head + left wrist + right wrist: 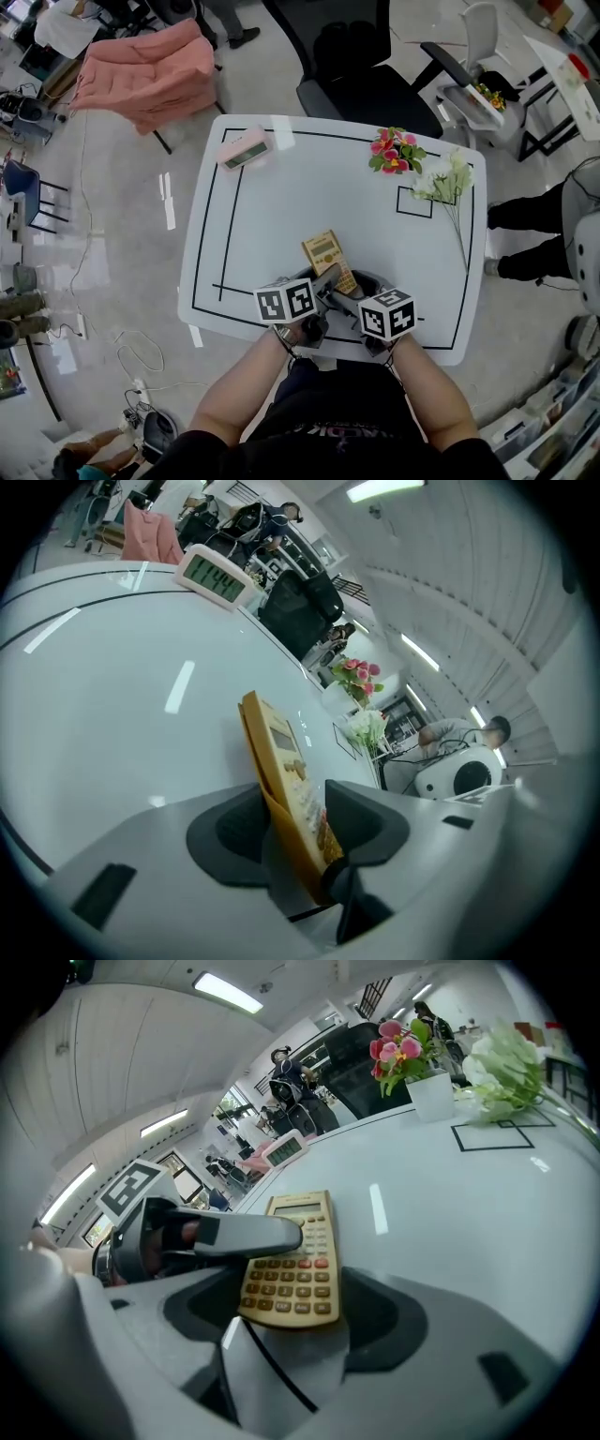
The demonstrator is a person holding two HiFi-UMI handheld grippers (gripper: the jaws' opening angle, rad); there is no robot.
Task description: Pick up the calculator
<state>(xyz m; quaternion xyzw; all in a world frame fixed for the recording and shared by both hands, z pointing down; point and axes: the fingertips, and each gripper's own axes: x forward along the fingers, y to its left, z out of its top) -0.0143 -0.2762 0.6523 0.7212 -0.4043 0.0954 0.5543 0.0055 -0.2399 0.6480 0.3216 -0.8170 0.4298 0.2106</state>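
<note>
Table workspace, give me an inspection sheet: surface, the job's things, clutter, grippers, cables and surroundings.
Surface: white table marked with black tape lines.
Job's things: calculator near the front edge, between both grippers.
Clutter: pink clock at the far left corner; pink flowers and white flowers at the far right.
Grippers: left gripper shut on the calculator's face and back; right gripper with jaws apart either side of the calculator's near end, contact unclear.
Cables: white cable on the floor left of the table.
Surroundings: black office chair beyond the table; pink armchair far left; a person's legs at the right.
</note>
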